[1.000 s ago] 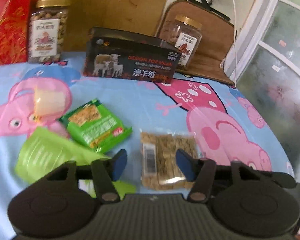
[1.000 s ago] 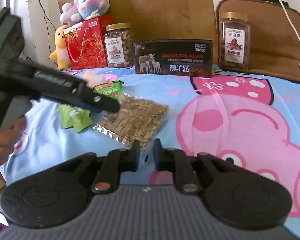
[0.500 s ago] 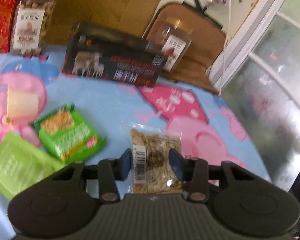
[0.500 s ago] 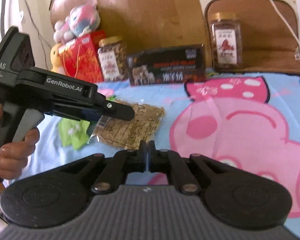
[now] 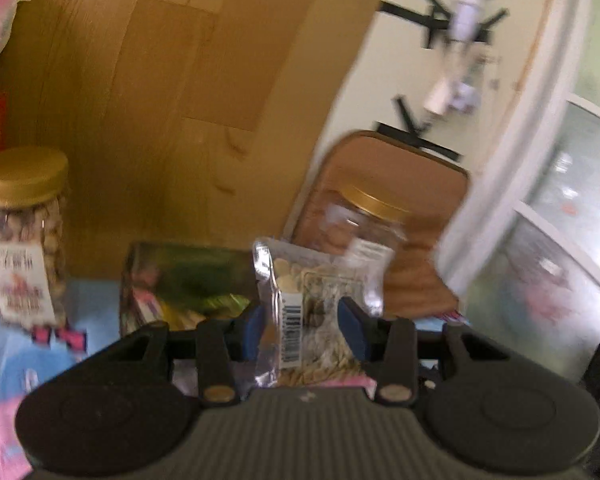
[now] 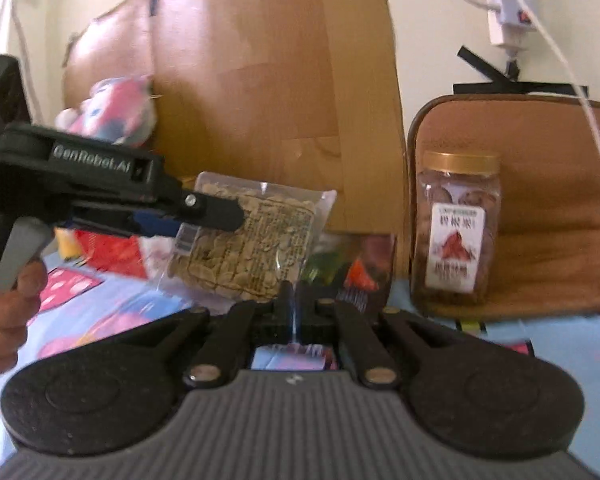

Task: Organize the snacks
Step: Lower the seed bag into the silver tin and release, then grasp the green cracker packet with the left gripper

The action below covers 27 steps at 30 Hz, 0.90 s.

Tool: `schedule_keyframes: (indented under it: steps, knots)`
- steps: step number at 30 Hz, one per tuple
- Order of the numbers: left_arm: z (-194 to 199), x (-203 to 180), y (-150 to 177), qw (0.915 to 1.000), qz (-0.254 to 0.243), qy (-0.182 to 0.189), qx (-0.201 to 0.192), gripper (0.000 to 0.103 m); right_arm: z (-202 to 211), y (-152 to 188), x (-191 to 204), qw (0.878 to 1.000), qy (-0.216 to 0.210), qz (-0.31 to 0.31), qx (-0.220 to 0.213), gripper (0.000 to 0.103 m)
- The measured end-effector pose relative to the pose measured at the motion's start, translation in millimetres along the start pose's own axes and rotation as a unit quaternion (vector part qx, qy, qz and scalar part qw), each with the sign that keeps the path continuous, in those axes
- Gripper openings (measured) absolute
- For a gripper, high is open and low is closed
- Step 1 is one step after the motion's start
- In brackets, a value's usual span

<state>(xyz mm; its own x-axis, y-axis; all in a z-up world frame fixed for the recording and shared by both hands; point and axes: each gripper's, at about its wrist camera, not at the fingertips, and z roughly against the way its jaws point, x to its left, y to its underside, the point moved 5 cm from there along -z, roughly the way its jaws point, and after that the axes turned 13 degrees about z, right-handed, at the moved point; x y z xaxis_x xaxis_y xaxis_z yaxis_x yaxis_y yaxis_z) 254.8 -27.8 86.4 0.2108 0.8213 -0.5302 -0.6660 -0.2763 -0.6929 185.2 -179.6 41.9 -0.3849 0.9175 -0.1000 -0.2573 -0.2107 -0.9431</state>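
The wooden board [image 6: 260, 92] is filling the back of both views, with the brown cushion [image 6: 540, 208] leaning against the wall to its right. In front of them the bed sheet [image 6: 112, 304], blue with pink cartoon pigs, is carrying the snacks; it reads as a bed rather than a table. The dark box [image 5: 180, 280] is sitting open at the back, and a second ago only its front face was showing, so the left view has come up and is now looking over its rim. A gold-lidded nut jar [image 5: 24, 240] is standing to the left of the box and a second jar [image 6: 458, 232] to its right, against the cushion.

The left gripper [image 5: 304, 322] is gripping the clear seed packet [image 5: 300, 312] between its blue pads [image 5: 350, 326], jaws closed on the packet's lower part. A second ago the packet was lying flat on the sheet between open jaws; now it is hanging clear of the sheet, upright, in front of the box. The right view is showing it held aloft too [image 6: 252, 240]. That suggests the pick is done and the carry is under way, probably toward the box, though the goal is only my guess.

The right gripper [image 6: 294, 300] is idling low with its jaws pressed together on nothing.
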Motion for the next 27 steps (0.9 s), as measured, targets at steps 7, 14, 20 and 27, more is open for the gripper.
schedule_keyframes:
  steps: [7,14,20,27]
  knots:
    - [-66.7,21.5,-9.3,0.9993,0.013,-0.022,0.026,0.039,-52.7,0.2,-23.6,0.999,0.035,0.010,0.024,0.004]
    - [-89.3,13.4,3.7,0.9983,-0.006,-0.038,0.043,0.043,-54.1,6.9,-28.4,0.996,0.077,0.042,0.035,0.016]
    - [-6.2,13.0,0.3,0.9986,-0.043,-0.031,0.000,0.054,2.9,14.7,-14.8,0.999,0.026,-0.024,-0.007,0.018]
    - [89.5,67.2,48.8,0.9992,0.007,-0.039,0.010,0.054,17.2,64.8,50.0,0.977,-0.154,-0.130,0.070,0.042]
